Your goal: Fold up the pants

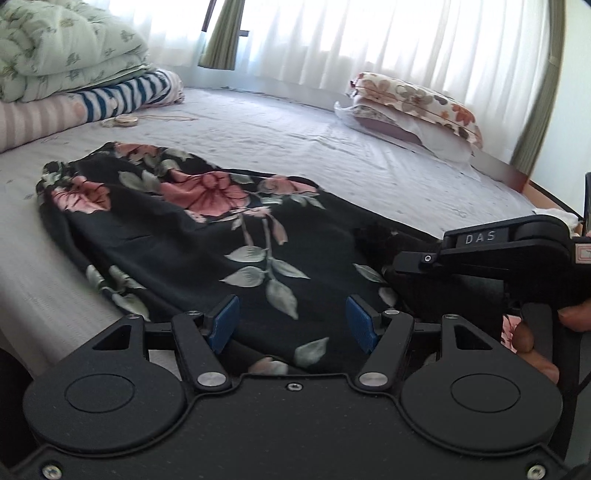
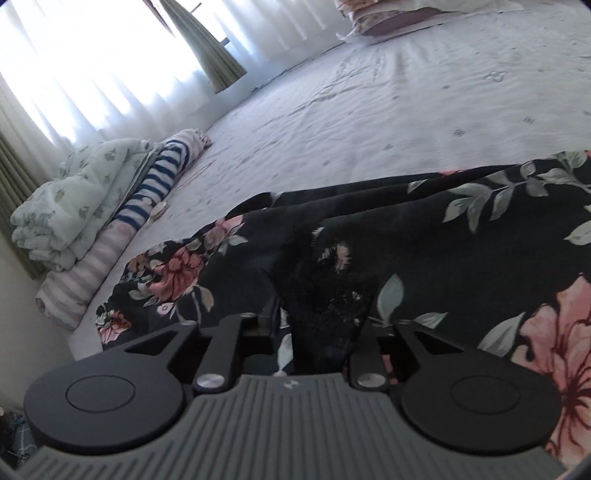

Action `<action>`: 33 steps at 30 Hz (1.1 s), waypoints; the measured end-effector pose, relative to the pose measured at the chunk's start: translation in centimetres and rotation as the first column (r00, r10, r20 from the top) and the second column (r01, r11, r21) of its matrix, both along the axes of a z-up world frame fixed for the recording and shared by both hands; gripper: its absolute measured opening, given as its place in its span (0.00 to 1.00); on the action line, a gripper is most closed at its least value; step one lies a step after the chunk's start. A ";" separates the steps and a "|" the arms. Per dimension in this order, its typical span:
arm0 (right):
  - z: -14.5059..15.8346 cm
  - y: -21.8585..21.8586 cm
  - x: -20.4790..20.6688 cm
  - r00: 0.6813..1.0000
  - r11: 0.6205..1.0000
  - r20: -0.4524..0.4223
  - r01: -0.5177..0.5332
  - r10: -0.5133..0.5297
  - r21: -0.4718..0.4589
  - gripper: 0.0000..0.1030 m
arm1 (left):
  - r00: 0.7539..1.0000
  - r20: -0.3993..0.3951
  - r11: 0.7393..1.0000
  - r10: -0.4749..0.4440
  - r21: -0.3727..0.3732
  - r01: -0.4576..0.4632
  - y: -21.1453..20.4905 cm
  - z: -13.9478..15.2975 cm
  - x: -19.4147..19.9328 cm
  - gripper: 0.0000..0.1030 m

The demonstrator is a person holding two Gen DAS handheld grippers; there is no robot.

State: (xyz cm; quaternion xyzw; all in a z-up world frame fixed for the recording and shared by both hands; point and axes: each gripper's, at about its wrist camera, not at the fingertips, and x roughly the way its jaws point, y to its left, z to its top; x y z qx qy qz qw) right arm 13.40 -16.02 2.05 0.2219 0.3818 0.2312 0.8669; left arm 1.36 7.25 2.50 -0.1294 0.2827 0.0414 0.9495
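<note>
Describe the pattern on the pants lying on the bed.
Black pants with pink flowers and grey-green leaves; clearest in the left wrist view.

Bed (image 1: 295, 140) was covered with a pale, lightly wrinkled sheet carrying a faint small motif. A folded green floral quilt (image 1: 55, 48) sat on a blue-and-white striped cloth (image 1: 129, 96) and a pink striped roll (image 1: 33, 122) along one edge of the bed. A coiled cord (image 1: 122, 121) lay just beside that pile. Two floral pillows (image 1: 413, 110) were stacked near the far corner. White sheer curtains (image 1: 369, 40) with green drapes (image 1: 225, 33) were backlit by the window.
</note>
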 end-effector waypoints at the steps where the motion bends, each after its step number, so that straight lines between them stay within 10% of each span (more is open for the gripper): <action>1: -0.1 0.1 -0.2 1.000 1.000 0.000 -0.017 0.017 0.021 0.53 | 1.000 0.000 1.000 0.006 -0.004 -0.006 0.2 0.0 0.0 0.61; 8: 2.3 -2.3 -3.4 0.995 0.998 0.091 -0.046 0.043 0.032 0.77 | 1.000 0.000 0.999 0.010 -0.046 -0.010 0.6 -0.1 0.0 0.61; 15: 3.2 -7.7 -7.1 0.973 0.968 0.177 0.182 -0.151 -0.174 0.80 | 0.993 0.044 0.993 -0.113 -0.035 0.114 -2.8 0.8 0.7 0.65; 21: 1.3 -10.9 -9.3 0.940 0.875 0.203 0.331 -0.274 -0.353 0.80 | 0.962 0.009 0.955 -0.272 -0.120 0.271 -5.8 1.1 1.8 0.27; 30: -1.2 -11.1 -11.6 0.937 0.804 0.234 0.343 -0.258 -0.486 0.84 | 0.988 -0.057 0.982 -0.141 -0.139 0.132 -6.8 -0.9 4.3 0.50; 33: -1.2 -11.0 -11.7 0.936 0.799 0.245 0.343 -0.252 -0.493 0.85 | 0.985 -0.051 0.978 -0.164 -0.142 0.155 -7.2 -0.3 5.2 0.24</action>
